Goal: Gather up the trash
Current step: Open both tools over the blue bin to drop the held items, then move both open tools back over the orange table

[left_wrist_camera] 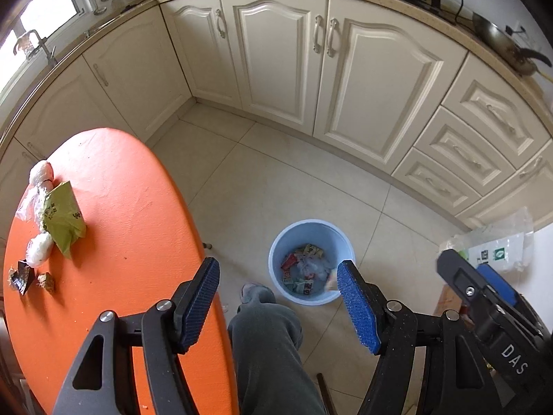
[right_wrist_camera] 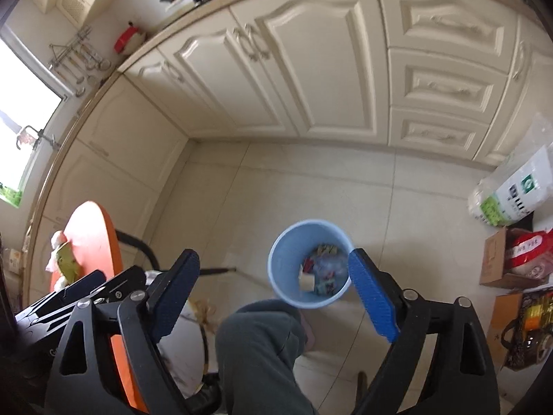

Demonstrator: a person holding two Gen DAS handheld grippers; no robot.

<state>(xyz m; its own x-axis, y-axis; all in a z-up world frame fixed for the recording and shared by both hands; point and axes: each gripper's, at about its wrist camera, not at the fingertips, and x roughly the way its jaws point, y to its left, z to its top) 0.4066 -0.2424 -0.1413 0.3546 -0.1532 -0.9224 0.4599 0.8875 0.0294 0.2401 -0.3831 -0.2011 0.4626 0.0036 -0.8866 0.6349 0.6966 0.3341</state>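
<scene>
A light blue bin (left_wrist_camera: 276,259) stands on the tiled floor and holds several wrappers; it also shows in the right wrist view (right_wrist_camera: 280,259). A pale scrap (right_wrist_camera: 307,280) is in the bin, just inside its rim. On the orange table (left_wrist_camera: 131,214) lie a green wrapper (left_wrist_camera: 64,218), crumpled white plastic (left_wrist_camera: 39,249), a dark wrapper (left_wrist_camera: 22,275) and a brown scrap (left_wrist_camera: 46,282). My left gripper (left_wrist_camera: 278,283) is open and empty, held above the floor between table and bin. My right gripper (right_wrist_camera: 273,278) is open and empty above the bin.
Cream cabinets (left_wrist_camera: 276,58) run along the back and left. A person's knee in grey trousers (left_wrist_camera: 266,339) is below the grippers. A white sack (right_wrist_camera: 515,190), boxes and bags (right_wrist_camera: 518,263) stand at the right. The right gripper's body (left_wrist_camera: 484,304) shows at the left wrist view's right edge.
</scene>
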